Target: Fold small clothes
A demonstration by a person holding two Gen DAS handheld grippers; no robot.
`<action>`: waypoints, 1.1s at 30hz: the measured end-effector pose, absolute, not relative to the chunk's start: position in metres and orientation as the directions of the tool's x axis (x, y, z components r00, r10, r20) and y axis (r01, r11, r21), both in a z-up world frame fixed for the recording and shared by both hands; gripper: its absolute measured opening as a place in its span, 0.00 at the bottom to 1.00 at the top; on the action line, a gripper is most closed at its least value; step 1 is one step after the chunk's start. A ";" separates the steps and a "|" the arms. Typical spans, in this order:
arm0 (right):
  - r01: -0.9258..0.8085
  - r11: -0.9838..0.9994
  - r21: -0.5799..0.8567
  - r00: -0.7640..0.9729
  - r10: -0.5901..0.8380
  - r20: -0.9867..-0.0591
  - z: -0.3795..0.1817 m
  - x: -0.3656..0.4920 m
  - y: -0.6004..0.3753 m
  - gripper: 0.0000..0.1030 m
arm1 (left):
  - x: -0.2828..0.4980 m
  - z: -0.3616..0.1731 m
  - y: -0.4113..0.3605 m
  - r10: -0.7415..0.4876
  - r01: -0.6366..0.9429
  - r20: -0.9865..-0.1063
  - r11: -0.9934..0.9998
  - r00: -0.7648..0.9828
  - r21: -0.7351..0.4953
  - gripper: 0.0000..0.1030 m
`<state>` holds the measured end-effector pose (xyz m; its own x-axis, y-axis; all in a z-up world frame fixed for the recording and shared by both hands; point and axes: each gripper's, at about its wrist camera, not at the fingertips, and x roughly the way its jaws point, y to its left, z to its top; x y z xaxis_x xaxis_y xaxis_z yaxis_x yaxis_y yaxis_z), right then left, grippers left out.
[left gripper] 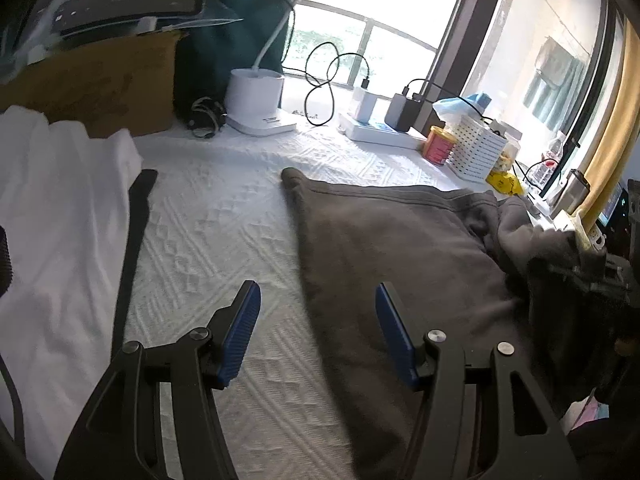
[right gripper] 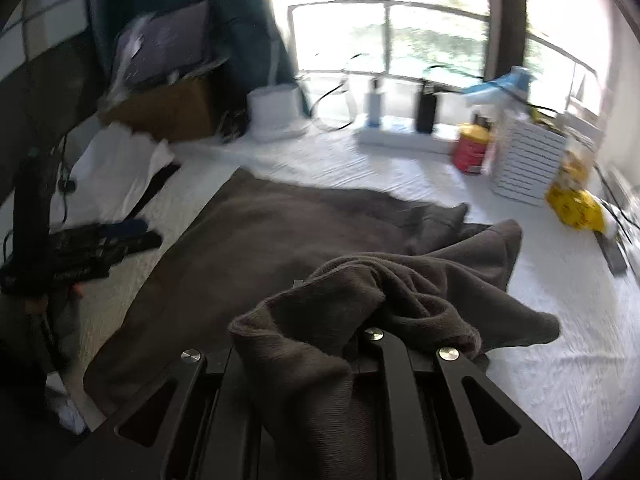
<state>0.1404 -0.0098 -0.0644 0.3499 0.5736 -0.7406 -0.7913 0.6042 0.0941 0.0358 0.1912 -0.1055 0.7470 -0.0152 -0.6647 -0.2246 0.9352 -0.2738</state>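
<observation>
right gripper (right gripper: 360, 320): black, jaws closed on a bunched fold of the dark grey fleece garment (right gripper: 280, 232) | garment: rest spread flat on white textured cloth-covered table (right gripper: 560, 360) | behind: red-and-yellow tin can (right gripper: 471, 150) beside white slatted plastic basket (right gripper: 524, 160)

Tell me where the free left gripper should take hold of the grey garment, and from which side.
Grip the flat far-left corner of the grey garment, coming in from the bare white cloth on its left. That hem edge lies exposed and clear of the bunched part that the right gripper holds. The left gripper is open and empty.
</observation>
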 end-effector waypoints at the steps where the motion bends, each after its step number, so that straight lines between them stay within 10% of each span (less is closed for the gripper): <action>1: -0.804 0.587 0.093 0.327 0.567 -0.756 -0.069 0.137 -0.003 0.14 | 0.035 -0.106 0.193 -0.013 -0.228 -0.665 0.934 0.747 -0.275 0.58; 6: -0.861 0.498 0.099 0.205 0.520 -0.829 -0.095 0.113 0.031 0.14 | 0.025 -0.108 0.203 0.002 -0.247 -0.667 0.930 0.745 -0.274 0.58; 13: -0.910 0.405 0.089 0.145 0.511 -0.847 -0.092 0.086 0.051 0.60 | 0.012 -0.110 0.217 0.040 -0.288 -0.674 0.921 0.738 -0.261 0.58; 33: -0.929 0.346 0.133 0.163 0.703 -0.692 -0.029 0.074 -0.031 0.62 | 0.038 -0.070 0.158 0.062 -0.206 -0.671 0.969 0.738 -0.138 0.58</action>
<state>0.0740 -0.0312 -0.0292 0.1628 0.7032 -0.6921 -0.9286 0.3464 0.1334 0.0380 0.1579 -0.0697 0.7385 0.0617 -0.6714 -0.2064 0.9687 -0.1380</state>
